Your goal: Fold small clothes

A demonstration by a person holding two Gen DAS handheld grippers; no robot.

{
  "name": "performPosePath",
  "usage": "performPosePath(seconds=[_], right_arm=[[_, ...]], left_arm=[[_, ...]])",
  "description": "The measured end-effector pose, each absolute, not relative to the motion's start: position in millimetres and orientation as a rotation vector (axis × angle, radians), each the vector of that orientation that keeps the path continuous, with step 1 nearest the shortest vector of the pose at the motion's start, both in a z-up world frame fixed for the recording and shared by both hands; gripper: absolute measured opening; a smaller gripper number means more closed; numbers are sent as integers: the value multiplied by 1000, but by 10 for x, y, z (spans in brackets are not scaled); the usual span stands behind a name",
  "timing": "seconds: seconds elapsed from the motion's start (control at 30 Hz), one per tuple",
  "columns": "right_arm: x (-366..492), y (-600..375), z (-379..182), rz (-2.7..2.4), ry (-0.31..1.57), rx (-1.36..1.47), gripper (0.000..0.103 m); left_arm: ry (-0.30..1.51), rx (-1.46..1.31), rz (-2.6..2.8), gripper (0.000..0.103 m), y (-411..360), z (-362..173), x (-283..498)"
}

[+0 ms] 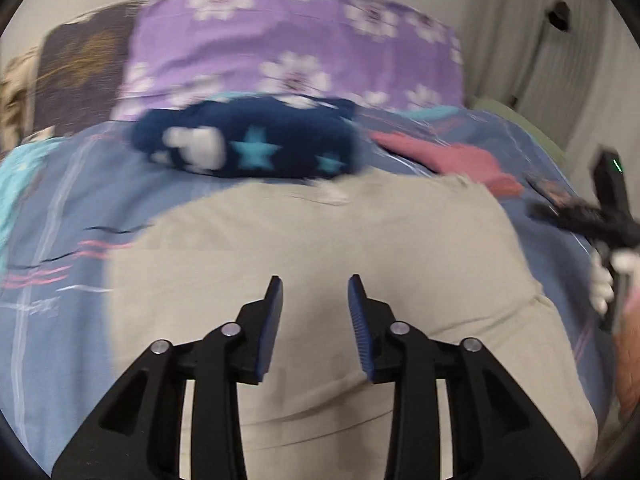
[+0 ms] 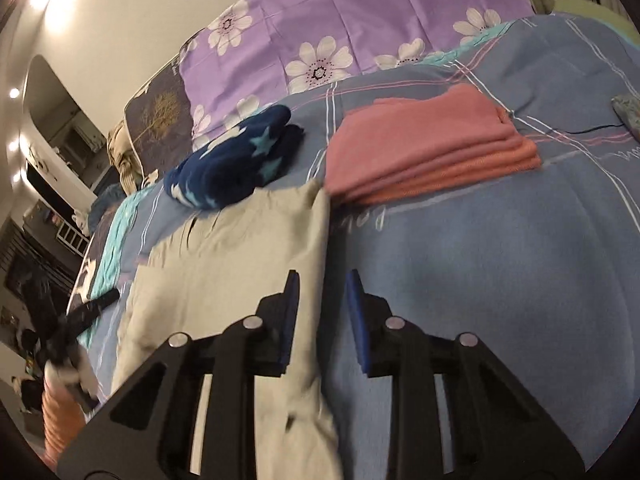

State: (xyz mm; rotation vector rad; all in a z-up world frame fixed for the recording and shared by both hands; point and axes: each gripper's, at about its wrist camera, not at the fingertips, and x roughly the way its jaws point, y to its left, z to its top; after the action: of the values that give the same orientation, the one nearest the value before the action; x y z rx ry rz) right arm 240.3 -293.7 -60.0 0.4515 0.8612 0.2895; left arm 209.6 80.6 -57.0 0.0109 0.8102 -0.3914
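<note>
Lying flat on a blue plaid bedspread [image 2: 480, 240], a beige garment [image 1: 320, 240] spreads beneath both tongs. The left gripper [image 1: 316, 284] hangs over its middle, jaws parted, gripping nothing. The right gripper [image 2: 322, 280] straddles its right edge, jaws apart and empty. A folded pink cloth [image 2: 432, 140] and a navy star-print fleece [image 1: 248, 148] sit beyond.

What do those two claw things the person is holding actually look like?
Both look alike. The left gripper and right gripper each have two black plastic fingers on linked arms with silver rivets, and ribbed blue pads on the inner faces. A small green light glows on the right one's body.
</note>
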Motion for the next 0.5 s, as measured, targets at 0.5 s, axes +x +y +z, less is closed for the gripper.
performPosePath(seconds=[0.5], right_arm=[[2676,-2944,-488,263,723,522,2]], left_arm=[[858,128,-389,41,196,-1190,2070]])
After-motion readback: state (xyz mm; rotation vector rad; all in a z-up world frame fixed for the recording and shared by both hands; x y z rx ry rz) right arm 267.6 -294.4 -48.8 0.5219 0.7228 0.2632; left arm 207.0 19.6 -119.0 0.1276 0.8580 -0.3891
